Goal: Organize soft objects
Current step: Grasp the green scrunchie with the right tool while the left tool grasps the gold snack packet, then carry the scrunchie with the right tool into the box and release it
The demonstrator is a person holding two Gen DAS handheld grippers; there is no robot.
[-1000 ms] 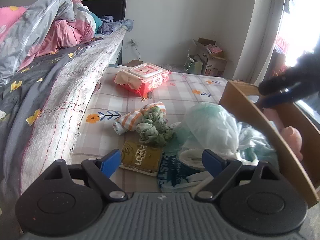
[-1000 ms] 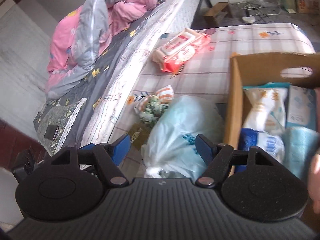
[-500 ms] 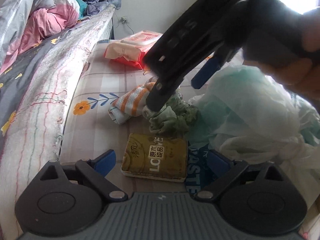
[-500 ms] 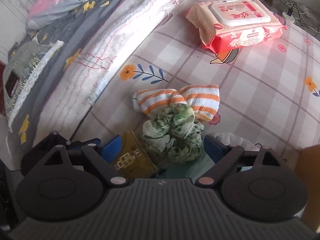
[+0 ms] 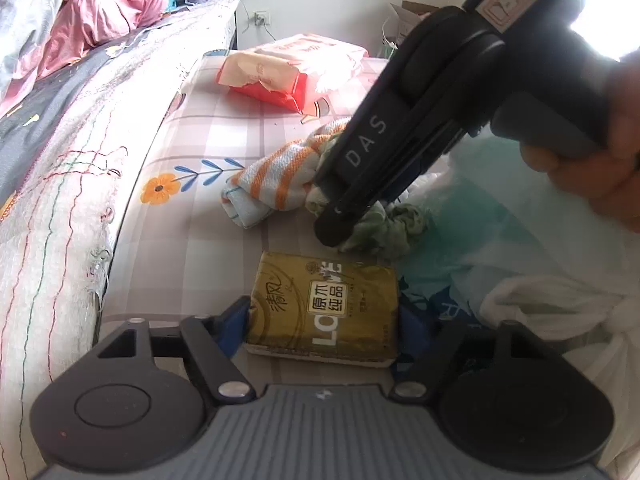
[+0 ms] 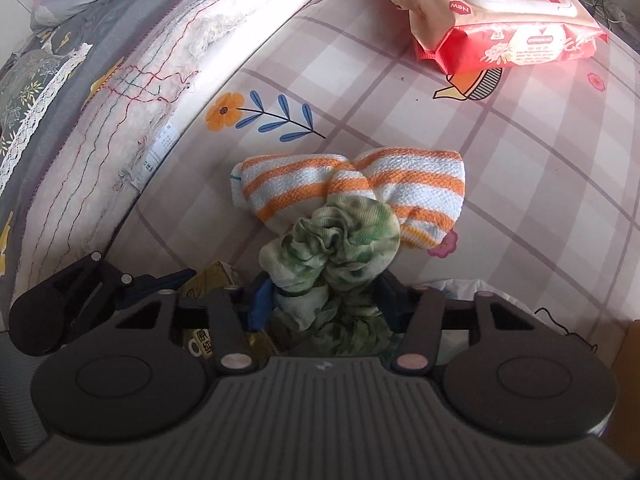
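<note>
My left gripper (image 5: 322,320) has its blue fingers on both sides of a gold tissue pack (image 5: 324,308) lying on the checked mat (image 5: 248,136); the pads touch its edges. My right gripper (image 6: 322,300) has its fingers around a crumpled green cloth (image 6: 332,240); the same cloth shows in the left wrist view (image 5: 380,228) under the right gripper's body (image 5: 384,136). An orange-and-white striped towel (image 6: 352,188) lies just beyond the green cloth and touches it; it also shows in the left wrist view (image 5: 272,180).
A red wet-wipes pack (image 5: 296,72) (image 6: 500,20) lies farther back on the mat. A pale green plastic bag (image 5: 520,240) sits to the right. The bed edge with a grey quilt (image 5: 60,140) runs along the left.
Both grippers have moved down and forward. The left one has closed in around the gold tissue pack; the right one has come down over the green cloth and narrowed on it.
</note>
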